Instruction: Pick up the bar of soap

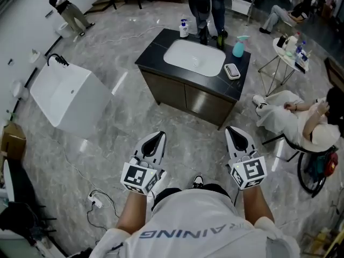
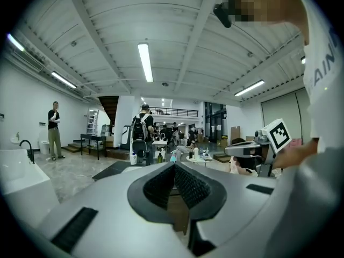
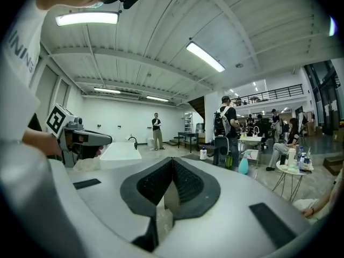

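Note:
The bar of soap [image 1: 232,71] lies in a small dish on the right end of a black counter [image 1: 153,50] with a white sink [image 1: 193,57], a few steps ahead of me. Both grippers are held low, close to my body and far from the counter. My left gripper [image 1: 156,138] is shut with nothing in it; its ribbed pads [image 2: 161,184] meet in the left gripper view. My right gripper [image 1: 238,134] is shut and empty too, its pads [image 3: 185,180] touching. Each gripper shows in the other's view: the right gripper [image 2: 252,149] and the left gripper [image 3: 86,138].
A pump bottle [image 1: 184,28] and a teal spray bottle [image 1: 238,46] stand on the counter. A white tub [image 1: 67,95] sits to the left. A person sits on a chair [image 1: 301,117] at the right by a small table [image 1: 287,50]. A power strip [image 1: 95,200] lies on the floor.

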Motion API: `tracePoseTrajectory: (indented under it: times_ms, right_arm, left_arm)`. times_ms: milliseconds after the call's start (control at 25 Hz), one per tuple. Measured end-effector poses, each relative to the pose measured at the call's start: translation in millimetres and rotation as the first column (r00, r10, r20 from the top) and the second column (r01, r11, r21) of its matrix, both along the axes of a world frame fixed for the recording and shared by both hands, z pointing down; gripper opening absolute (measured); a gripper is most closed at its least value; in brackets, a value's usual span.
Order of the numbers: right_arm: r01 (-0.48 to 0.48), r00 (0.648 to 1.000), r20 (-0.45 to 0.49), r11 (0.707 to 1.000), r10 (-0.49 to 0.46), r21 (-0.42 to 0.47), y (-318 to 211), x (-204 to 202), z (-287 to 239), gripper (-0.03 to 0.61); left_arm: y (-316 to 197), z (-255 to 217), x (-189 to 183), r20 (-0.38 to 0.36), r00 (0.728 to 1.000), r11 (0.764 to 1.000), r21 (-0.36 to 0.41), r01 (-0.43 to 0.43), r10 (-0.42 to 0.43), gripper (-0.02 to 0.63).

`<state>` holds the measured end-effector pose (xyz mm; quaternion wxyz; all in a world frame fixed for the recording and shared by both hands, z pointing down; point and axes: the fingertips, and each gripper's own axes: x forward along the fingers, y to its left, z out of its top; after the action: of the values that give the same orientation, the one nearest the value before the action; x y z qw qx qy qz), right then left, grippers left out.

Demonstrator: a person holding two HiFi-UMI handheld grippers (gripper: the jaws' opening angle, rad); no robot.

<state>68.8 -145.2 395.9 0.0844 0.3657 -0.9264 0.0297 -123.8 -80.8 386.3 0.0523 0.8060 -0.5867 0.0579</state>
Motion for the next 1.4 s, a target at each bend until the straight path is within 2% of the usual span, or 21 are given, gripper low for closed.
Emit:
tracePoseTrajectory:
  times_ms: [360,520,720,920,1160,1400]
  right_arm:
    - [-0.059,0.998,0.026,0.998,0.060,-0.028,-68.0,26.8,16.8,0.015]
    - [-0.123,0.992,0.036,0.992,0.124,-0.038,-89.8,40.2,19.6,0.015]
    - [-0.229,0.973,0.034,0.973,0.229,-0.008,-125.1,43.3,11.4,0.015]
    - [-0.303,0.953,0.028,0.953,0.303,-0.003,-164.8,7.5,2.4,0.015]
    - [-0.363,0.932,0.001,0.931,0.363,0.036,-219.9,-52.6,-9.7,0.015]
    - [-0.427,0.904,-0.012,0.903,0.428,0.049,-267.4,-103.7,-20.5,0.015]
  left_arm:
    - [-80.6,5.7,18.4,0.024,0.999,0.999,-0.016,-0.049,0.049,0.008]
    - [-120.8,5.6,22.1,0.033,0.994,0.994,0.007,-0.109,0.109,0.009]
    - [-181.1,-4.3,12.4,0.023,0.981,0.979,0.060,-0.196,0.195,0.009]
    - [-232.9,-8.8,-25.0,0.011,0.967,0.965,0.058,-0.255,0.254,0.009]
    - [-299.8,-10.4,-87.4,-0.009,0.949,0.948,0.054,-0.315,0.316,0.008]
    - [-349.7,-3.2,-142.1,0.004,0.936,0.935,0.043,-0.352,0.353,0.009]
